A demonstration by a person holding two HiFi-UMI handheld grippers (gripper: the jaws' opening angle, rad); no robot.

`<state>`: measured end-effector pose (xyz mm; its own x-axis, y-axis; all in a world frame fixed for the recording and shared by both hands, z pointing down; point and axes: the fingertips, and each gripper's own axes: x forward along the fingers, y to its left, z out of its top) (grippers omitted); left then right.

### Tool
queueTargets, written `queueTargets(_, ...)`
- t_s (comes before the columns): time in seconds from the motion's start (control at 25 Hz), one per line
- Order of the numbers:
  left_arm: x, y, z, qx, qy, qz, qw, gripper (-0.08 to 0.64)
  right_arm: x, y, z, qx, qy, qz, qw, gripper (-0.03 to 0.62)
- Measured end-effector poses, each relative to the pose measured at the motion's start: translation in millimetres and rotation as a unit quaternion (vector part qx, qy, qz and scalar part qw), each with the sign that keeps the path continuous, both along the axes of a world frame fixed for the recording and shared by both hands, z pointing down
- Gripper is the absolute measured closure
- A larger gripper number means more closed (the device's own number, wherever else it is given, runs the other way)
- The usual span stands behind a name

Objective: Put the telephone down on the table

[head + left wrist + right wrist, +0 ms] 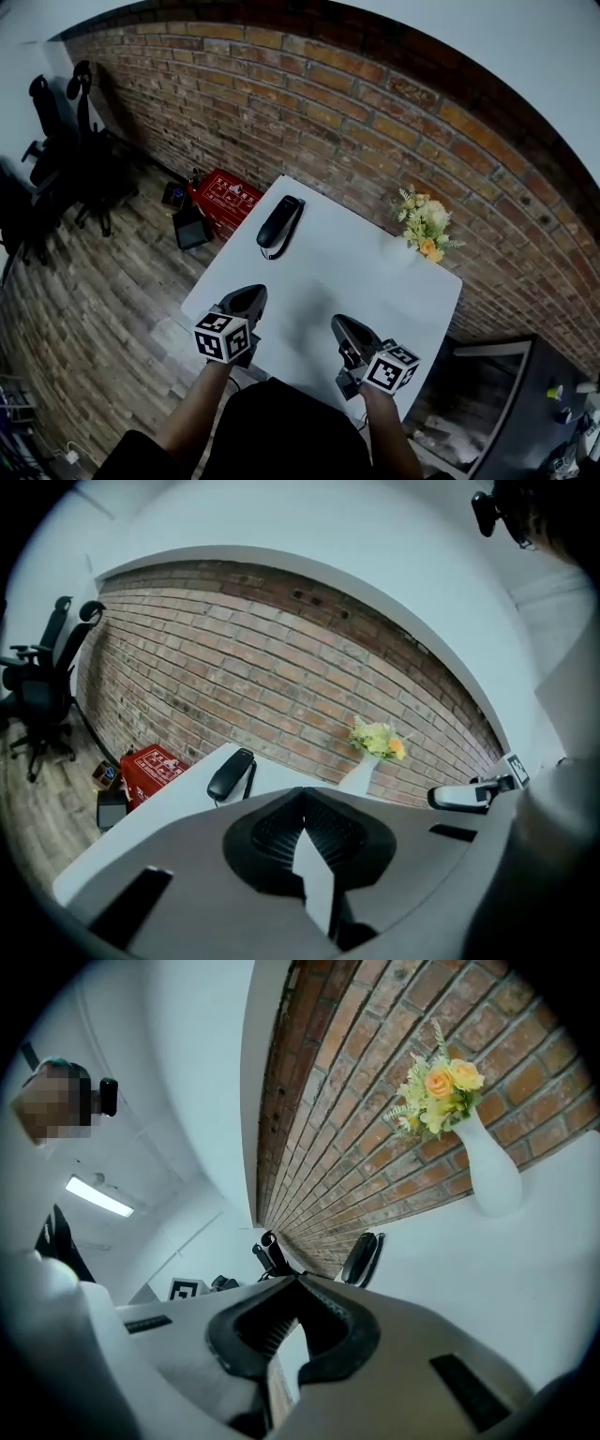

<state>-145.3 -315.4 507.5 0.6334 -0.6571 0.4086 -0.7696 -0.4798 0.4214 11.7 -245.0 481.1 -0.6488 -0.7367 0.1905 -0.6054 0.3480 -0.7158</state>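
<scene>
A black telephone (279, 223) lies flat on the white table (328, 277) near its far left corner, its cord looped beside it. It also appears in the left gripper view (231, 773) and in the right gripper view (362, 1258). My left gripper (246, 298) hovers over the table's near left edge, shut with nothing between its jaws (302, 794). The right gripper (342, 326) hangs over the near edge beside it, also shut and empty (298, 1279). Both are well short of the telephone.
A white vase of yellow flowers (424, 230) stands at the table's far right corner against the brick wall (356, 112). On the floor to the left lie a red box (225, 197) and a dark device (192, 228). Black office chairs (66, 150) stand further left.
</scene>
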Motion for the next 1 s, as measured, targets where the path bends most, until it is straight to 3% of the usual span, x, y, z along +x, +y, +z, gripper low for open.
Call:
queueTargets(0.36,-9,33,-12,0.005,0.022,-0.015,0.9996,0.546,11,12,-11,0.014,-0.012,0.004,1.0,0.571)
queueTargets(1.0,8,18,-11,0.017,0.009,0.011,0.9997,0.546,18,7,-11,0.016,-0.006,0.017,1.0,0.571)
